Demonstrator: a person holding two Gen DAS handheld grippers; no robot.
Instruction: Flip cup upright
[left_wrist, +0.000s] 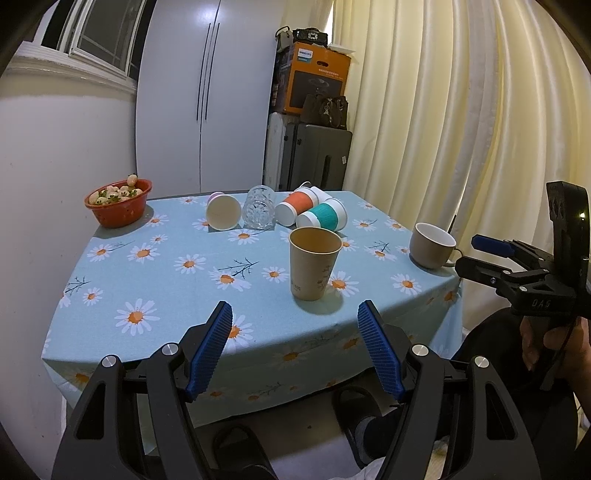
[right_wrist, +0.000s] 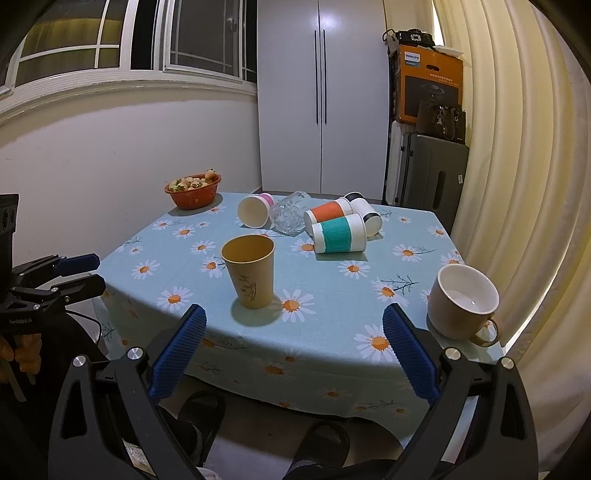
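A brown paper cup (left_wrist: 313, 266) (right_wrist: 251, 275) stands upright near the table's front. A beige mug (left_wrist: 431, 245) (right_wrist: 463, 301) stands upright at the right edge. Lying on their sides at the back are a pink-bottomed white cup (left_wrist: 222, 212) (right_wrist: 255, 210), a clear glass (left_wrist: 259, 211) (right_wrist: 290, 217), an orange-sleeved cup (left_wrist: 297, 206) (right_wrist: 327, 214), a teal-sleeved cup (left_wrist: 322, 218) (right_wrist: 339, 233) and a dark-banded cup (right_wrist: 366, 216). My left gripper (left_wrist: 295, 317) and right gripper (right_wrist: 293, 323) are open and empty, held off the table's front edge.
A red bowl of pale strawberries (left_wrist: 119, 202) (right_wrist: 194, 190) sits at the back left. The daisy tablecloth (left_wrist: 166, 280) covers the table. Curtains (left_wrist: 461, 110) hang on the right. A suitcase (left_wrist: 317, 155) and boxes stand behind. Slippered feet are below the table.
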